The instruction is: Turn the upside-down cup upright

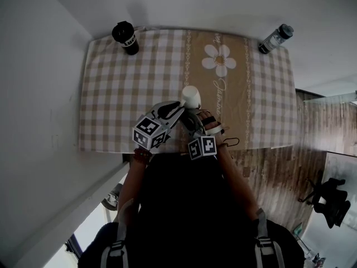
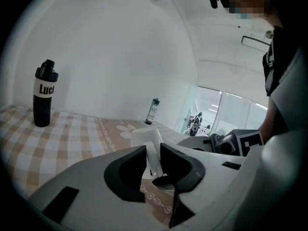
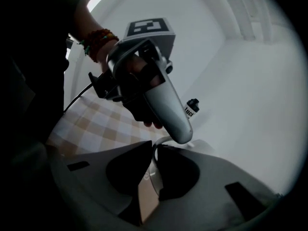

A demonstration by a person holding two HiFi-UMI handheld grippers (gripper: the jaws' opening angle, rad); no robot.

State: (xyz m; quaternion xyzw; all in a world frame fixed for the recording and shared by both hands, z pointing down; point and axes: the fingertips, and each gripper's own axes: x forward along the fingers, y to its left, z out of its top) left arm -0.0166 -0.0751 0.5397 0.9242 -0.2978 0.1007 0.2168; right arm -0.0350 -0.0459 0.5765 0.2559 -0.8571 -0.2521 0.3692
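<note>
Head view lets me look down on a table with a checked cloth (image 1: 111, 94). The white cup (image 1: 191, 96) sits near the middle of the cloth. A black bottle (image 1: 126, 38) stands far off at 10 o'clock from the cup. A clear bottle (image 1: 275, 39) stands far off at 2 o'clock. Both bottles are well apart from the cup.

My two grippers meet at the near side of the cup. The left gripper (image 1: 179, 108) comes in from 7 o'clock, and its tips are right at the cup. The right gripper (image 1: 194, 116) comes in from 6 o'clock, just beside the left one. From up here I cannot tell which way up the cup is.

Left gripper view shows me the cup straight ahead, up against the jaws. A white part of it stands in the gap between them. The gap is about half wide. The white part fills it from side to side, and both pads look to be touching it. So I say the left jaws are gripping the cup.

Right gripper view is dark, but I can see the jaws. They are nearly together, with only a thin gap. A thin pale edge of the cup runs up through that gap and is pinched there. At 12 o'clock above these jaws I see the left gripper's grey finger, with a hand (image 3: 134, 88) around its grip.
</note>
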